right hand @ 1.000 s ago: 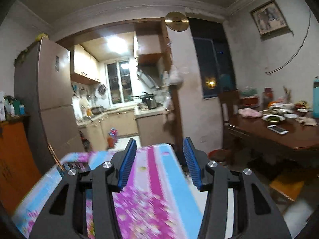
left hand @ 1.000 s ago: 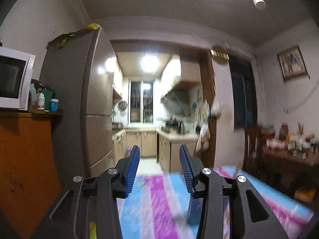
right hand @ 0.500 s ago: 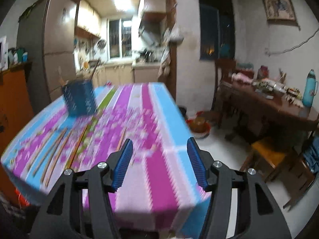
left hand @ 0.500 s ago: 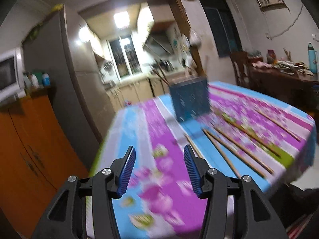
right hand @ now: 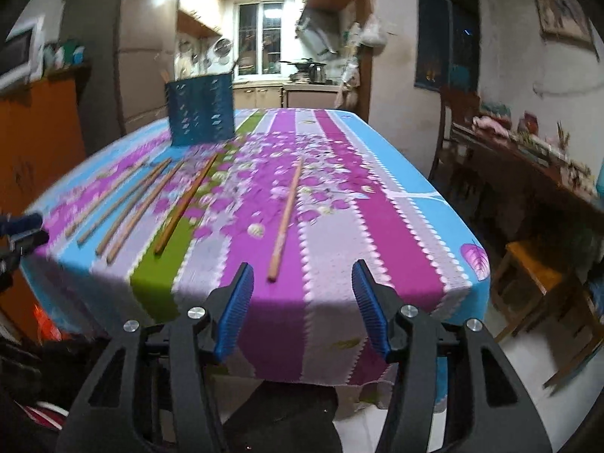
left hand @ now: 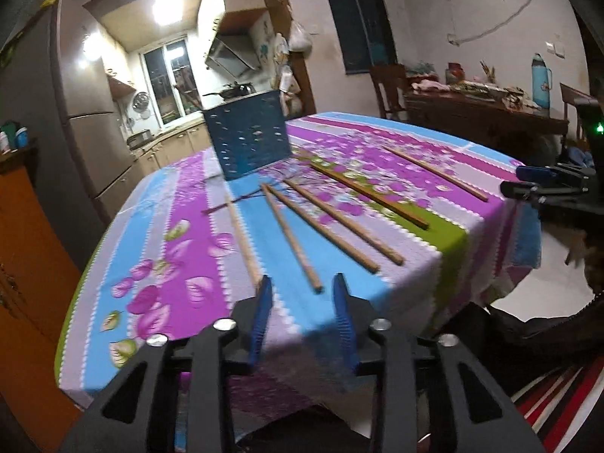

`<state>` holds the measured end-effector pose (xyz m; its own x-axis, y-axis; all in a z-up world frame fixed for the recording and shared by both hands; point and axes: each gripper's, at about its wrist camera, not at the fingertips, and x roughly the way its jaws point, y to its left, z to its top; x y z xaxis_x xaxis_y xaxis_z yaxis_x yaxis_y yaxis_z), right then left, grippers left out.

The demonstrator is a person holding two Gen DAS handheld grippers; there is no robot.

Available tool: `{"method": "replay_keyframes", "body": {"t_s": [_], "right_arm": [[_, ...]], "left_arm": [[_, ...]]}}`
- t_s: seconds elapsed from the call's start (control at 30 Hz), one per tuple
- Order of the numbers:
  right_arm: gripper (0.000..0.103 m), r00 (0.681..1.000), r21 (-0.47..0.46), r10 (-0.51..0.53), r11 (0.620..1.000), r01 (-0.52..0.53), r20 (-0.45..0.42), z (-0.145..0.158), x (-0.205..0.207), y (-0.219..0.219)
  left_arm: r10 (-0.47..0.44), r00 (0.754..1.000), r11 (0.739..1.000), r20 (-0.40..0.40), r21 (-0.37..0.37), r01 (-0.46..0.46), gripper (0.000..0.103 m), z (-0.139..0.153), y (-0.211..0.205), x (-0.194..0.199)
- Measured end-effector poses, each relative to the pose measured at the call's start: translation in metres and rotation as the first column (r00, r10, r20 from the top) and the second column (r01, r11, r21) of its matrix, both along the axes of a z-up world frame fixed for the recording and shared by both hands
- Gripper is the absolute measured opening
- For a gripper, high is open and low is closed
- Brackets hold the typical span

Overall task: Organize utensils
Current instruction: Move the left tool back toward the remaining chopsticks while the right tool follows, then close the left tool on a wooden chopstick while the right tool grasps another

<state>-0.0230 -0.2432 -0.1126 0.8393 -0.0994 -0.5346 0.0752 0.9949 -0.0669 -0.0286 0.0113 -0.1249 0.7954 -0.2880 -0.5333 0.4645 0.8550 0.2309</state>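
Blue pads: ribbed and bare on both tools, nothing caught between them.
Left hand-held gripper (left hand: pixel 302 294): released, though its jaws have just been narrowing; the gap sits at 6 o'clock of its own view, and the near tip of one chopstick (left hand: pixel 292 241) shows just above that gap, which suggests this stick is the one being lined up.
Right hand-held gripper (right hand: pixel 300 283): released with a wider gap, held off the near edge of the counter (right hand: pixel 381 234); a lone chopstick (right hand: pixel 285 222) points towards it at 12 o'clock, likely its target.
Chopsticks: six lie loose on the flowered cloth, fanned out with their near ends towards the person, so each can be pinched from the edge without reaching across.
Holder: a dark blue perforated box (left hand: pixel 247 136) stands upright at the far end, at 11 o'clock in both views; probably where the sticks belong.
Stage: judged as the approach, with no stick lifted yet.
Hidden: the box's inside cannot be seen; a couple of thin rods seem to rise from its top, too blurred to name.
Cut off: the right tool shows only as a tip at 3 o'clock of the left view, the left tool only at 9 o'clock of the right view.
Unclear: motion blur smears the far sticks, and whether the two middle ones touch I cannot tell.
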Motion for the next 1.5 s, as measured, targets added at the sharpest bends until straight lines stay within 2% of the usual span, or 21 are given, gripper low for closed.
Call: {"method": "replay_keyframes", "body": {"t_s": [0.07,0.17,0.2,0.3,0.4,0.83,0.97,1.07,1.4,1.5], "right_arm": [[0.052,1.0,-0.051,0.014,0.999,-0.014,0.006,-0.004,-0.001,0.01],[0.051,1.0,-0.102,0.017,0.995,-0.015,0.022,-0.005,-0.003,0.017],[0.047,1.0,-0.111,0.017,0.994,-0.015,0.024,-0.007,-0.003,0.018],[0.042,1.0,-0.118,0.012,0.993,-0.01,0.019,-0.01,-0.001,0.019],[0.041,1.0,-0.118,0.006,0.993,-0.004,0.017,-0.011,0.001,0.017],[0.04,0.999,-0.121,0.022,0.993,-0.018,0.032,-0.014,0.006,0.02],[0.026,1.0,-0.121,0.015,0.993,-0.012,0.022,-0.018,0.011,0.021],[0.021,1.0,-0.112,0.013,0.994,-0.01,0.023,-0.019,0.015,0.019],[0.007,1.0,-0.073,0.025,0.997,-0.024,0.013,-0.019,0.024,0.018],[0.006,1.0,-0.064,0.025,0.998,-0.024,0.011,-0.019,0.025,0.019]], "left_arm": [[-0.007,1.0,1.0,-0.003,0.01,0.007,0.028,-0.003,-0.008,0.001],[0.003,0.999,1.0,-0.038,-0.015,-0.004,0.028,-0.006,-0.011,0.003],[0.013,0.999,1.0,-0.041,-0.02,-0.014,0.028,-0.009,-0.011,0.004],[0.065,0.997,0.998,-0.03,-0.009,-0.065,0.028,-0.012,-0.011,0.011],[0.103,0.995,0.995,-0.009,0.0,-0.103,0.028,-0.016,-0.011,0.016],[0.118,0.993,0.993,0.011,-0.005,-0.118,0.028,-0.029,-0.019,0.029],[0.12,0.992,0.993,0.033,-0.006,-0.12,0.028,-0.031,-0.02,0.031],[0.122,0.992,0.992,0.038,-0.018,-0.122,0.028,-0.032,-0.02,0.033],[0.13,0.991,0.99,0.036,-0.051,-0.128,0.027,-0.033,-0.018,0.033],[0.12,0.992,0.991,0.03,-0.061,-0.118,0.022,-0.033,-0.018,0.032]]}}
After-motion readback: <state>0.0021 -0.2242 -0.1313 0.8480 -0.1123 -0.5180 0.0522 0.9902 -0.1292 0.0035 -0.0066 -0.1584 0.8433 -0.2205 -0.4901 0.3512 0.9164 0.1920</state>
